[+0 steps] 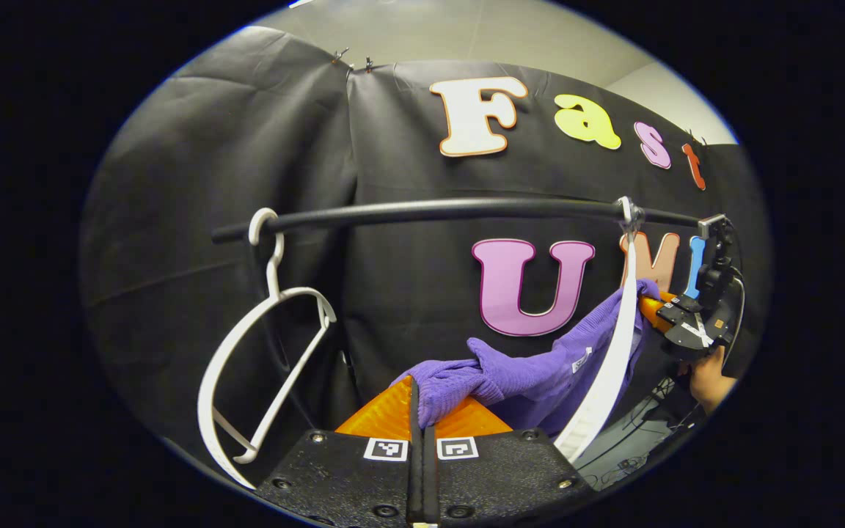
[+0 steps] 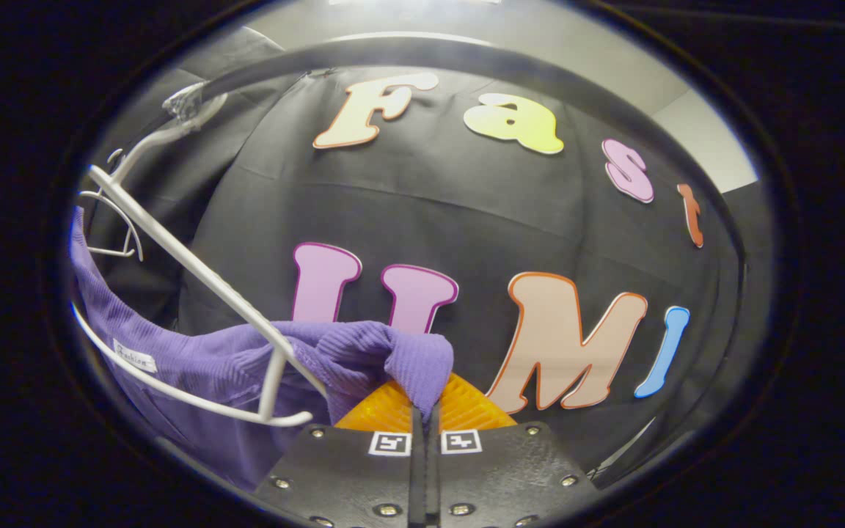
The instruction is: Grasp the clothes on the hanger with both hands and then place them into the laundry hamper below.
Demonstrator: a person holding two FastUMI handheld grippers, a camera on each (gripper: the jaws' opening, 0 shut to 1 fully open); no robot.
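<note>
— While your left gripper (image 1: 420, 411) pinches one bunched end of the purple ribbed knit garment (image 1: 532, 370), what has your right one got?

— Your right gripper (image 2: 422, 407) is pressed together on the other end, cloth folded over its fingertips.

— And the garment?

— It sags between them, draped against the white plastic hanger (image 1: 609, 359) on the black rail (image 1: 430, 211). An empty white hanger (image 1: 261, 367) hangs well apart.

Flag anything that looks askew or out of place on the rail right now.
The purple garment is half off its white hanger: it stretches sideways between the left gripper and the right gripper, both clamped on it. The hanger it is coming off tilts on the black rail. The empty hanger hangs normally.
</note>
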